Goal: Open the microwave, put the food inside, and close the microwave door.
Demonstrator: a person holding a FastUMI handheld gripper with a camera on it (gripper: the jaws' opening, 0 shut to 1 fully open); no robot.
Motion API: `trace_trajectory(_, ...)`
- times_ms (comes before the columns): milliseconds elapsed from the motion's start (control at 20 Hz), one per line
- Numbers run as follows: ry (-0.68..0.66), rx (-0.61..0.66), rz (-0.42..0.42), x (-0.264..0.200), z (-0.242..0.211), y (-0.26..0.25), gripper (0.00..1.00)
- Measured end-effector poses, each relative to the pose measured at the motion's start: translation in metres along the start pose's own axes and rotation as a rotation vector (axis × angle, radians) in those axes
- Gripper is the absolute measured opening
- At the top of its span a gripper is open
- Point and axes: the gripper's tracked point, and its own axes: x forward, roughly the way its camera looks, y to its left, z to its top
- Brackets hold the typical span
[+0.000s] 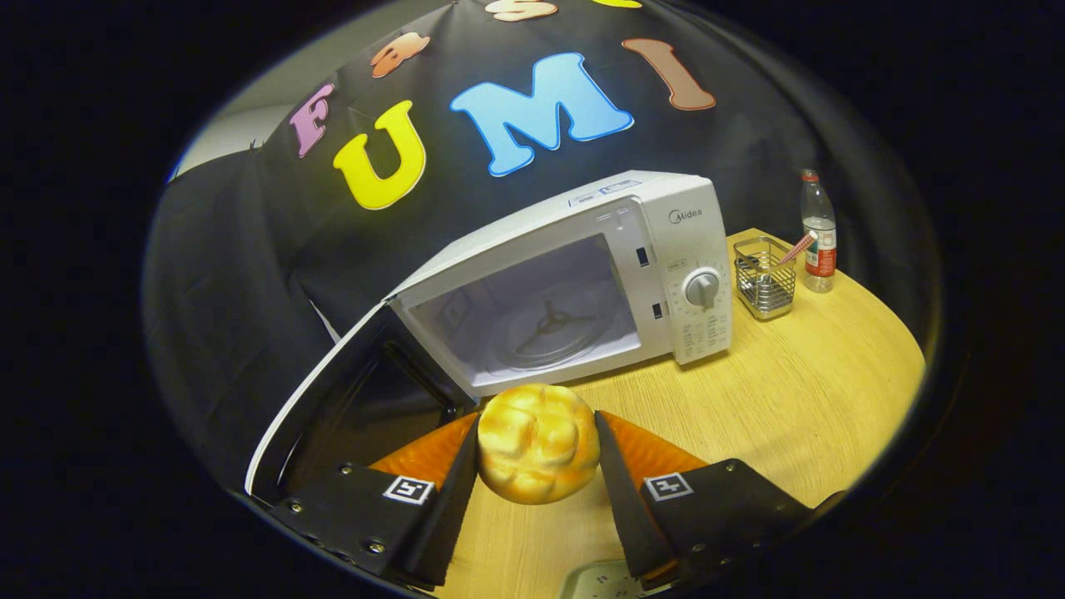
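A round golden bread bun sits between my two fingers, and my gripper is shut on it, both fingers pressing its sides. The bun hangs above the wooden table, just in front of the white microwave. The microwave door stands swung wide open to the left, its dark inner side facing me. Inside the cavity I see the glass turntable with nothing on it. The control panel with a round knob is on the microwave's right side.
A wire metal basket stands to the right of the microwave, with a plastic water bottle just beyond it near the table's far edge. A white object lies on the table below my fingers.
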Motion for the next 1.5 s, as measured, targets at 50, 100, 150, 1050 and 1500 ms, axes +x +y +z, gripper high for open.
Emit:
trace_trajectory(50, -0.013, 0.012, 0.009, 0.007, 0.005, 0.002, 0.77)
trace_trajectory(100, -0.023, 0.024, 0.016, 0.014, 0.009, 0.005, 0.77)
trace_trajectory(150, -0.035, 0.035, 0.025, 0.021, 0.013, 0.008, 0.77)
trace_trajectory(1050, -0.195, 0.225, 0.082, 0.16, 0.043, 0.018, 0.77)
trace_trajectory(1500, -0.218, 0.261, 0.029, 0.218, 0.037, -0.006, 0.77)
